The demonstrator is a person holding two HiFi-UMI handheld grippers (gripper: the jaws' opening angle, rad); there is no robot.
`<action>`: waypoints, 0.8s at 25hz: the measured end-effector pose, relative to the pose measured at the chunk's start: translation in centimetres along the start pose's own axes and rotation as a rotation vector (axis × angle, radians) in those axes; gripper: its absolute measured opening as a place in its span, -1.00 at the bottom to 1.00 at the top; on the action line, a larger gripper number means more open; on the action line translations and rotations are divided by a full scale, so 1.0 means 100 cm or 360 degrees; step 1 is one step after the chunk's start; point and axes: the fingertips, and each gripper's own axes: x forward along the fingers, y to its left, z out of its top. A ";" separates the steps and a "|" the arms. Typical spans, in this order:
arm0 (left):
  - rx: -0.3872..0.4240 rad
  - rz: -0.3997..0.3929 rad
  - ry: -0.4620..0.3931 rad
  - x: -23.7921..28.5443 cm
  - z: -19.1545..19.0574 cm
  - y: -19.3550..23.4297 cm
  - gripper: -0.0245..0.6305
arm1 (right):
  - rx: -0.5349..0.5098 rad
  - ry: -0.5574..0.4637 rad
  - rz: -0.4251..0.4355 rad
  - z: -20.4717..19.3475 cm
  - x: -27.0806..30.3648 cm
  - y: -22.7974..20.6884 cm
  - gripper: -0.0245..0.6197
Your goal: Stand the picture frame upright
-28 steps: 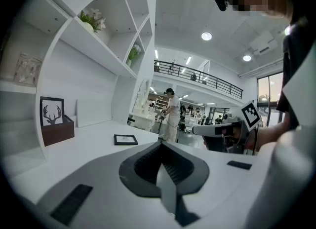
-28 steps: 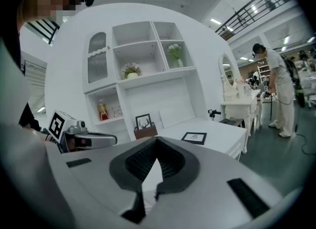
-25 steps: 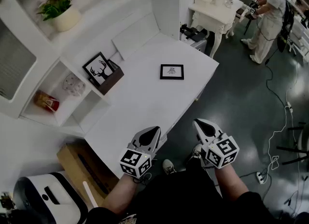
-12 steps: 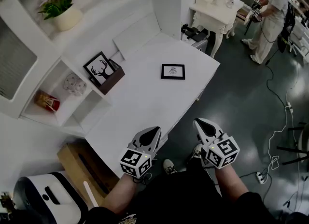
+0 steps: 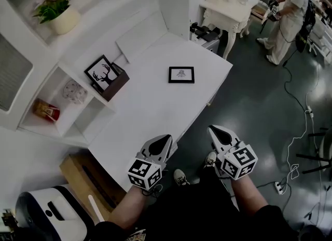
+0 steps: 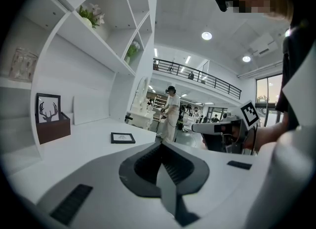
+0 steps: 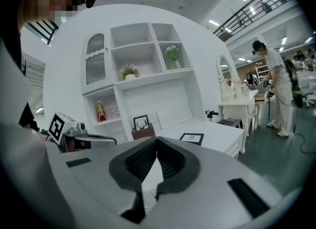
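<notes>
picture frame [image 5: 181, 74] still lies flat; left gripper [image 5: 166, 139] and right gripper [image 5: 214, 130] unmoved.

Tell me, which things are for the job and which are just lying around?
For the job: picture frame, lying flat on the white desk; left gripper and right gripper, both shut and empty.
Just lying around: deer picture, brown box, flower pot, red item on a shelf.

No legible text or labels anywhere

Bright ceiling light (fisheye edges)
</notes>
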 end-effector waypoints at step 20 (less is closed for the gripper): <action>-0.0010 0.0157 -0.0006 0.054 0.011 -0.038 -0.91 | 0.0034 -0.0002 0.0147 0.018 -0.006 -0.068 -0.91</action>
